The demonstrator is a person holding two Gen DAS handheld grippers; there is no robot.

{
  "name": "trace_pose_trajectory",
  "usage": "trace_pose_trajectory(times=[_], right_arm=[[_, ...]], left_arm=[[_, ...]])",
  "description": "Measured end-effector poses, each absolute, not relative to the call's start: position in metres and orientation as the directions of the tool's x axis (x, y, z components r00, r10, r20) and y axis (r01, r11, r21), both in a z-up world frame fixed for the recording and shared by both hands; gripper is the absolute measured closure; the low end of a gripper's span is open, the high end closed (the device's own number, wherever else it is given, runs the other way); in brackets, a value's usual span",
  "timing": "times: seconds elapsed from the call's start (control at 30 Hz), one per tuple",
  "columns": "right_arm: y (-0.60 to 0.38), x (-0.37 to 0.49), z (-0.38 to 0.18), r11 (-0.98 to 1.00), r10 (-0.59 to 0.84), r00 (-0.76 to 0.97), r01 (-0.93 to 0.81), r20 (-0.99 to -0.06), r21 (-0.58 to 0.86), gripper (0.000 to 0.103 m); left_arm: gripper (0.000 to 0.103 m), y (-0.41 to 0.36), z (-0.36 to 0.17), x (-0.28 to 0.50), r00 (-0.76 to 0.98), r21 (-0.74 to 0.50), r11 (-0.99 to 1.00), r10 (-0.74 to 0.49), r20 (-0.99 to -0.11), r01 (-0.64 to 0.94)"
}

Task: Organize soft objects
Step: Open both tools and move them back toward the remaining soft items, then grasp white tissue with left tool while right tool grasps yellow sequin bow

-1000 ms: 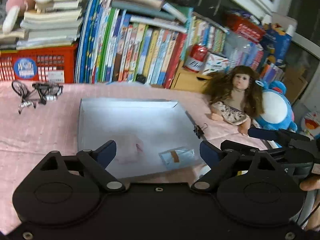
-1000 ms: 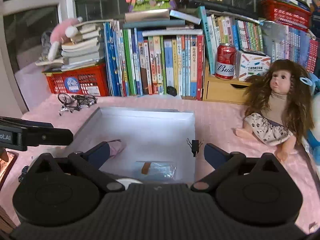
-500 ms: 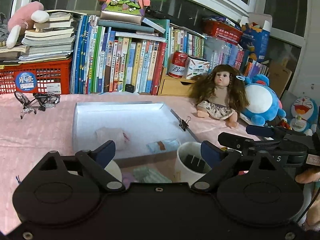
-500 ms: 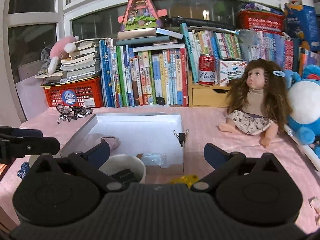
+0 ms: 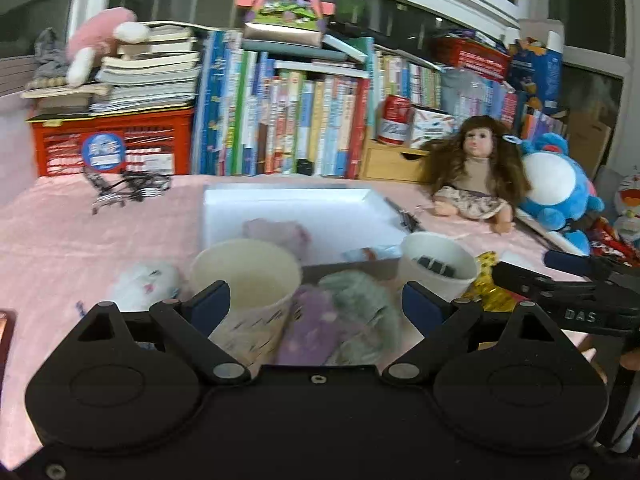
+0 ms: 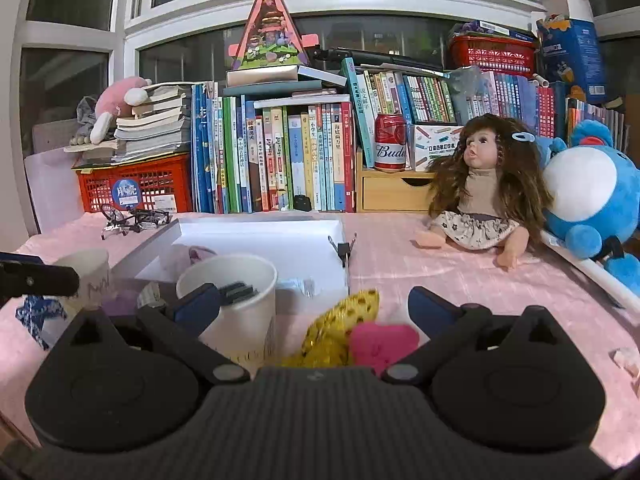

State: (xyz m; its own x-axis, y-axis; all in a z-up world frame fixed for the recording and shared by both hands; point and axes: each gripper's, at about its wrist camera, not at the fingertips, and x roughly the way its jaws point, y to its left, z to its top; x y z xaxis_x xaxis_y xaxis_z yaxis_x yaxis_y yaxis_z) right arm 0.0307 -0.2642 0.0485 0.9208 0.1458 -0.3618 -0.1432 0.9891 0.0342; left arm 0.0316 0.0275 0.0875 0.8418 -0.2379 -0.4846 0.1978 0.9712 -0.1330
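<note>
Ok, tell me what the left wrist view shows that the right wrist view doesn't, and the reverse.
Only the left wrist view shows the white fluffy toy beside the empty paper cup, and the purple sock with the grey-green one between the open left gripper.

Only the right wrist view shows the pink heart-shaped piece between the open right gripper's fingers, and the blue scrap at the left edge.

Both show the white box, the cup holding dark clips, the yellow spotted cloth and the doll.
</note>
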Motion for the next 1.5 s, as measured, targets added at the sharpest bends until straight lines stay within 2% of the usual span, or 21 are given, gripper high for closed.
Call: trace_pose_trajectory(times=[0.5,0.7,0.9,1.03,1.23,1.5], right_arm=[[-0.246,-0.001,0.015,0.985,0.145,0.933,-0.166,-0.329,-0.038,0.0],[-0.239,-0.004,0.009,0.983,0.148,0.933,-0.176,-0.328,-0.057,0.0],[-0.233,-0.005,0.007,0.978,0.167,0.93,-0.197,-0.328,-0.062,0.007],[-0.229,-0.001,0.006,0.977,0.16,0.927,-0.198,-0.339,-0.081,0.011],[-0.222,0.003,0.005,0.973,0.121,0.933,-0.179,-0.338,-0.146,0.015],[-0.218,0.01,0.002,0.971,0.08,0.937,-0.151,-0.339,-0.187,0.027]], left_arm=[[0.011,0.052,0.036,0.004,0.845,-0.062,0.997,-0.07,-0.53,0.044],[0.031,0.055,0.031,0.005,0.843,-0.061,0.998,-0.057,-0.535,0.028],[0.047,0.053,0.028,0.012,0.841,-0.049,0.999,-0.047,-0.539,0.025],[0.049,0.053,0.026,0.018,0.839,-0.052,0.999,-0.042,-0.542,0.016],[0.059,0.053,0.022,0.024,0.835,-0.052,0.999,-0.035,-0.55,0.008],[0.07,0.053,0.018,0.03,0.829,-0.065,0.998,-0.032,-0.558,-0.005]])
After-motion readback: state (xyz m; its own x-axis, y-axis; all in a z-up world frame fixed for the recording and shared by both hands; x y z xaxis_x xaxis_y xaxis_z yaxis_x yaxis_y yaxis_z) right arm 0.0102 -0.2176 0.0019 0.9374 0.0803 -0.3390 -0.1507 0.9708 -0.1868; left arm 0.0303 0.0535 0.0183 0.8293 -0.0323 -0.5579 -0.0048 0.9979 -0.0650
